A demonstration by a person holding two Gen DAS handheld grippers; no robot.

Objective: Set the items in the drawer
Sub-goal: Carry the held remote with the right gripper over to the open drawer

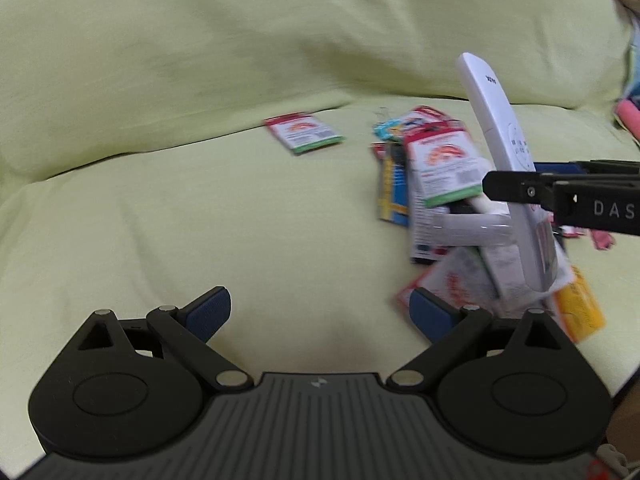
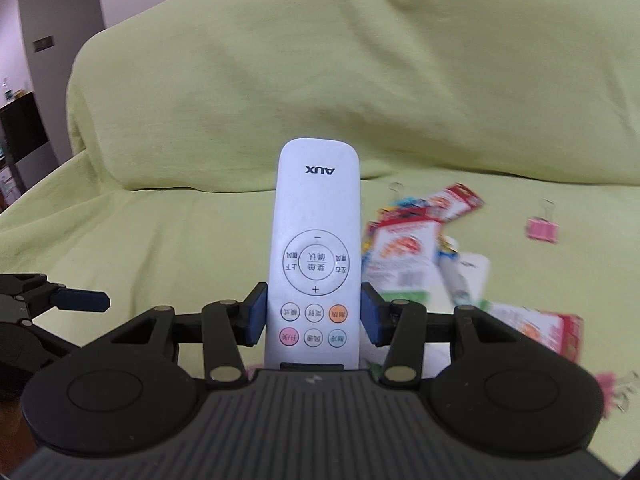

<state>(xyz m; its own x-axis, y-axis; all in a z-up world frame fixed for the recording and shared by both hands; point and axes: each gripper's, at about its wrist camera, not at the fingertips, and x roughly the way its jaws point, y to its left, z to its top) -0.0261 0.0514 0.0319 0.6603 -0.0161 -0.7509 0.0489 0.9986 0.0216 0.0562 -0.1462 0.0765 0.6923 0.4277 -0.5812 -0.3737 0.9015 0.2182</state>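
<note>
While the white remote is clamped across its lower, button-bearing half between the blue pads of the right gripper, the pick-up step can be judged done and the carrying step is in hand. The remote is held above the green cover with its free end pointing to 12 o'clock in the right wrist view; in the left wrist view the same remote is seen at 2 o'clock, rising over the heap. The left gripper is spread wide and nothing is held in it; only bare cover is seen between its pads.

A transfer to the drawer is called for next, and it would probably have to be opened or steadied by the free left gripper first. Care would be needed that the long remote is not knocked against the drawer edge.

No drawer is shown in either view, so its place and state cannot be told. The pile of packets at 3 o'clock is blurred, and its contents cannot be sorted out. A lone packet lies apart at 12 o'clock. A pink binder clip is made out at 2 o'clock in the right view; another at 4 o'clock is cut off by the gripper body.
</note>
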